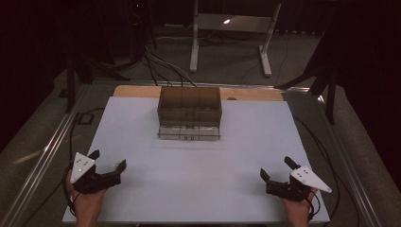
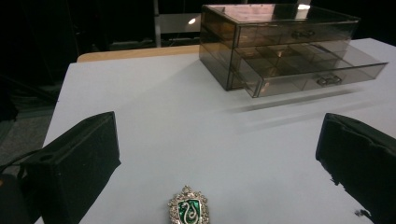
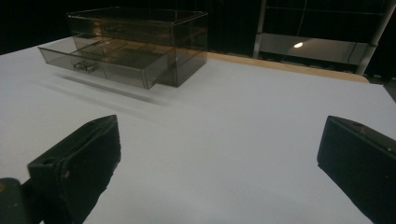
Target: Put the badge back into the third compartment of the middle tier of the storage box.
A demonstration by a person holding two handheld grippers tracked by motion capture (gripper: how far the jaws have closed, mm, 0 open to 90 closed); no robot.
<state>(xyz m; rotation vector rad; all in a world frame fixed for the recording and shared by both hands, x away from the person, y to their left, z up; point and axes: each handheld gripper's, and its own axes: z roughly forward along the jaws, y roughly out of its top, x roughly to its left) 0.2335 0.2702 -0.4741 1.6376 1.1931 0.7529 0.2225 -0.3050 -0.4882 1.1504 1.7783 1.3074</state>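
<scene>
Both pairs of tongs hover low over the near edge of the table (image 1: 142, 113), jaws spread wide and gripping nothing. Between the jaws of the left tongs (image 2: 219, 154), right at the bottom of the left gripper view, lies a small brooch (image 2: 188, 211): a green enamel shield with a silver serpent, ringed by tiny sparkling stones. It sits flat on the table just ahead of the left tongs and closer to their left jaw than their right.

Well ahead of both pairs stands a smoky clear acrylic drawer box (image 1: 189, 109), its lower drawer (image 2: 310, 70) pulled out and divided into compartments. From the left tongs it lies forward and to the right; from the right tongs (image 3: 219, 154), forward and to the left.

Now, the brooch. It looks light, stiff and thin, likely metal with a slick enamel face, so it may skate across the smooth table if nudged. The stone setting looks delicate, so I'd judge a gentle squeeze best. The sound hold would be across the two side edges of the shield, jaws brought down around it until they meet the table, then closed slowly. Pinching the pointed bottom tip could let it flip or slip out.

The right tongs (image 1: 280, 176) wait over bare table, well apart from the brooch.
</scene>
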